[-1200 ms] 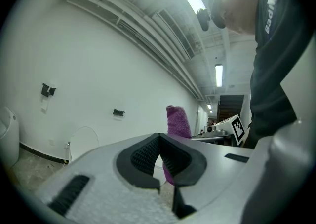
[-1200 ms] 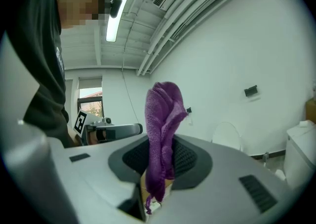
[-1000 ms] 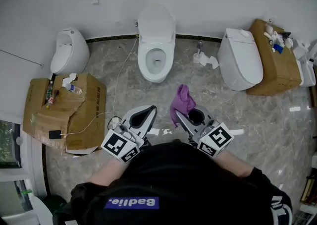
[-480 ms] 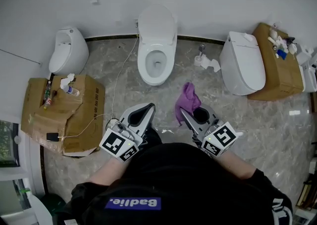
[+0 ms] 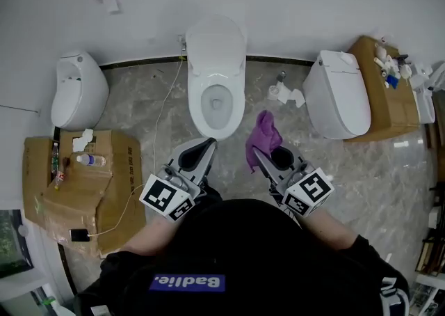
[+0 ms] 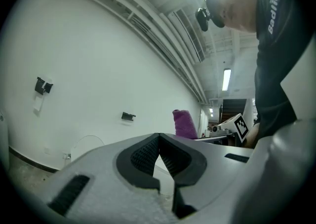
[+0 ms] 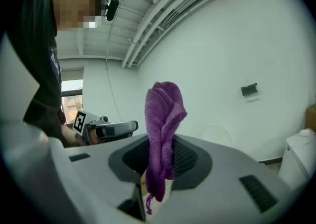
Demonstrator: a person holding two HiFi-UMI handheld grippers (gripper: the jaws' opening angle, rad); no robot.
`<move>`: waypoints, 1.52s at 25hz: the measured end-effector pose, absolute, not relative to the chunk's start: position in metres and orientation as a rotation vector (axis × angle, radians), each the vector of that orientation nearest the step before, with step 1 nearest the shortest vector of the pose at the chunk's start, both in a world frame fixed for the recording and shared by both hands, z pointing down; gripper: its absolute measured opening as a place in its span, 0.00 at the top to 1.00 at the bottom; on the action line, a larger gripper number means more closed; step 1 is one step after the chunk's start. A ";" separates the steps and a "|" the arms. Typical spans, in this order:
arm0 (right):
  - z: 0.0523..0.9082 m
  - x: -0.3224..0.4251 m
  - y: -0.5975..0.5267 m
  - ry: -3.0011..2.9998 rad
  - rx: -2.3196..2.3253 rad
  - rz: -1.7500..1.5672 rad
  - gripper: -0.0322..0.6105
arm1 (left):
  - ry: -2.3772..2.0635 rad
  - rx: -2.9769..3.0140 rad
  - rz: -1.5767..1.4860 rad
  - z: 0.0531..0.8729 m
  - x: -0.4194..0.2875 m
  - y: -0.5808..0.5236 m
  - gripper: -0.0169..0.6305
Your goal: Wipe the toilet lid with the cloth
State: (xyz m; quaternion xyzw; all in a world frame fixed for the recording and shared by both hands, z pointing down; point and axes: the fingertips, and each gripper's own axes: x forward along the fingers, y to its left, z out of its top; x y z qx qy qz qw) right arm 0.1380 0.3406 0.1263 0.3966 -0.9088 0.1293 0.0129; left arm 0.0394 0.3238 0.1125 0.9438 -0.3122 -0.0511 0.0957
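Over the floor (image 5: 139,109) short of the toilet (image 5: 197,114), the right gripper (image 5: 257,156) is clamped on the cloth (image 5: 263,138), well apart from the raised lid (image 5: 217,37). The left gripper (image 5: 206,146) is closed and empty. Wiping seems not yet begun, so all of it remains.
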 end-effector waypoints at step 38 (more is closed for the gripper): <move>0.221 0.126 -0.006 -2.818 1.351 0.536 0.79 | -1.079 2.737 -0.071 0.204 0.029 -0.028 0.95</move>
